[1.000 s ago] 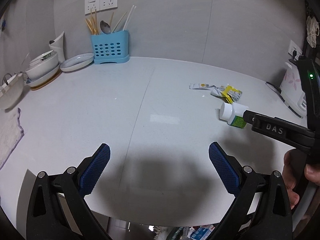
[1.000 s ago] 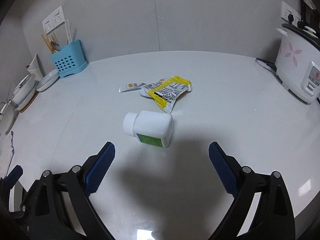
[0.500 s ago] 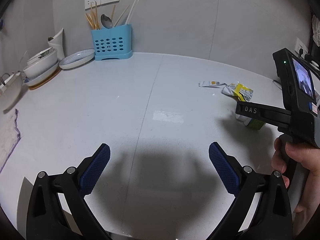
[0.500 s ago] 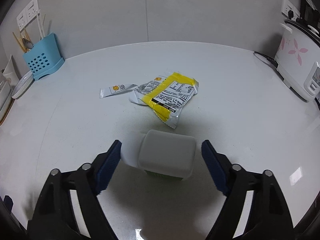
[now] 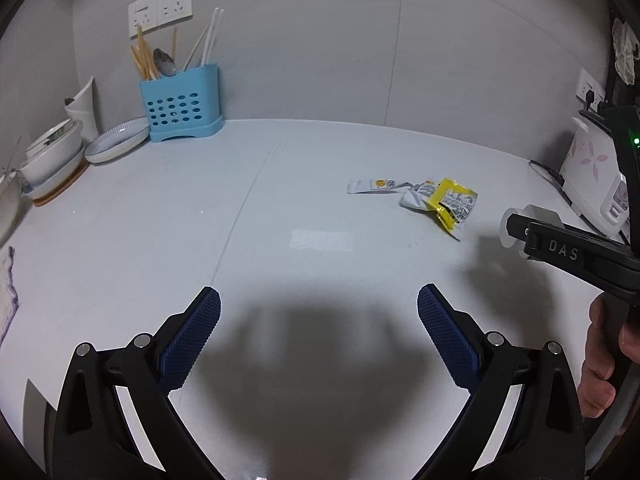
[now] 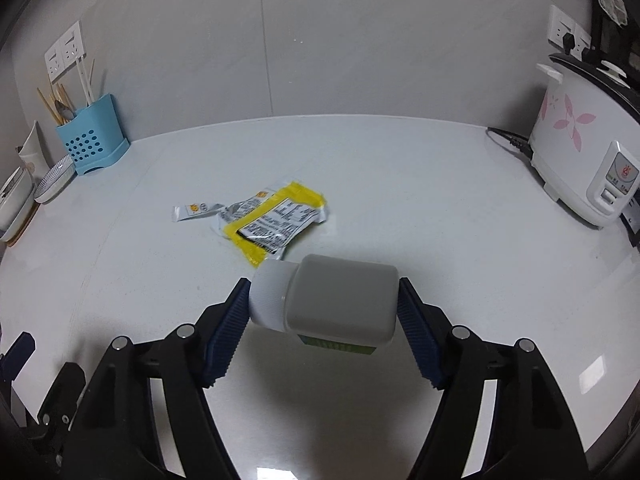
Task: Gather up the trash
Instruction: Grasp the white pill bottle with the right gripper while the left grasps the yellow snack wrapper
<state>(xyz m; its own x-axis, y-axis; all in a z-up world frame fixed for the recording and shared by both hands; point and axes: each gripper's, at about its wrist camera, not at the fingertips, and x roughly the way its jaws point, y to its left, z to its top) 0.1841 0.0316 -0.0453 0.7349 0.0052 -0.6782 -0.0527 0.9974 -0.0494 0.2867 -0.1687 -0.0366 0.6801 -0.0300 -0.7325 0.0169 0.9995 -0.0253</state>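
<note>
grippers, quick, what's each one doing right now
Left hand-held gripper: open, nothing between its pads.
Right hand-held gripper: jaws closing on the white bottle, pads touching both ends.

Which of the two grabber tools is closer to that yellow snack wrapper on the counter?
The right. The right gripper, its jaws closing on the white bottle, sits just in front of the yellow wrapper. The left gripper, open and empty, hangs farther back, to the wrapper's left.

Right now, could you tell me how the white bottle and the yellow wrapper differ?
The white bottle is rigid and boxy; the yellow wrapper is flat and crinkled. The bottle sits sideways between the closing right gripper's pads; the wrapper lies untouched on the counter. Both look like trash to collect.
</note>
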